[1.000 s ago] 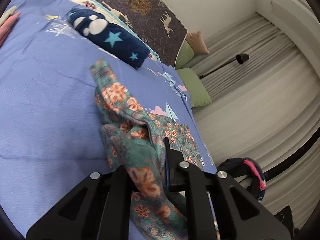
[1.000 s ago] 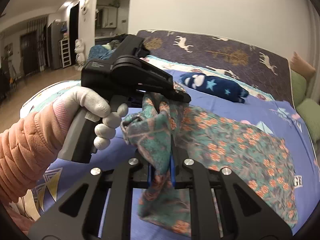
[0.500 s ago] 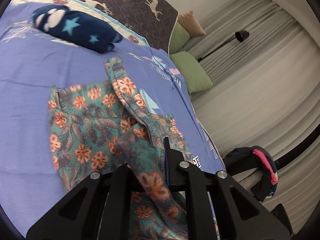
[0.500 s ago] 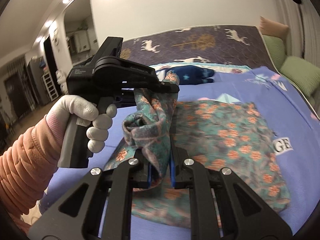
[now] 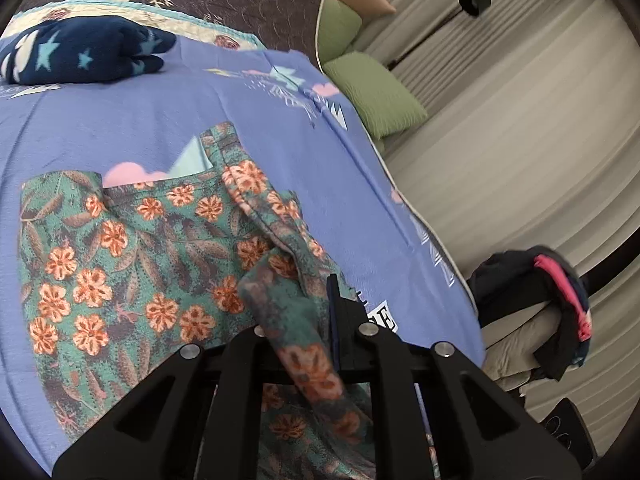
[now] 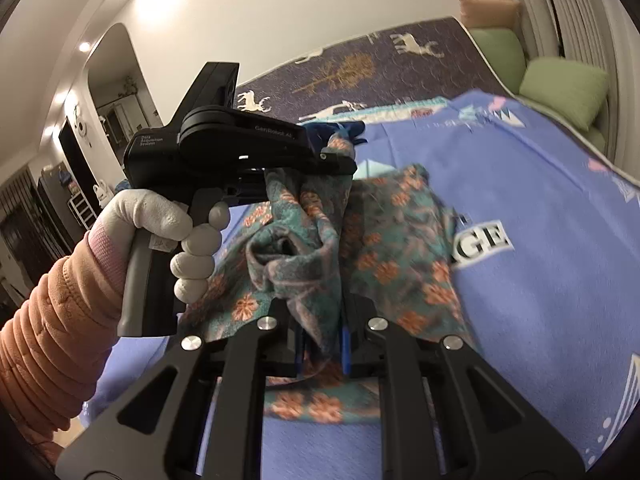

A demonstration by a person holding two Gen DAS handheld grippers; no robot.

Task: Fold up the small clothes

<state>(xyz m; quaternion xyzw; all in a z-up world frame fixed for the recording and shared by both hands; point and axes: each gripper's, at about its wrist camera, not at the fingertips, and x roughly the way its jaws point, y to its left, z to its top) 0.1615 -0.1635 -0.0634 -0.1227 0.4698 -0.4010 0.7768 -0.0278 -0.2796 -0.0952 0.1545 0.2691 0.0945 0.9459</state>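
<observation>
Both grippers are pinching the teal cotton garment printed with orange flowers [image 5: 120, 264], which is lying mostly spread on the blue-violet bedsheet [image 5: 120, 128] in the lower left of the left wrist view while one gathered edge is rising off it. The left gripper [image 5: 316, 320], low and centre in its own view, is standing nearly closed on a twisted strip of that edge; the right gripper [image 6: 324, 340], low and centre in the right wrist view, is likewise clamped almost shut on a bunched fold of the same cloth. Judging by this, the fold is under way, with the lifted edge being carried across the flat part. To do it well, the two pinched points should be kept apart and level so the edge is stretching straight rather than roping up, then lowered onto the far side with the hems matching before either grip is letting go. The navy star-patterned fleece bundle [image 5: 84, 50] is lying well apart, at upper left.
</observation>
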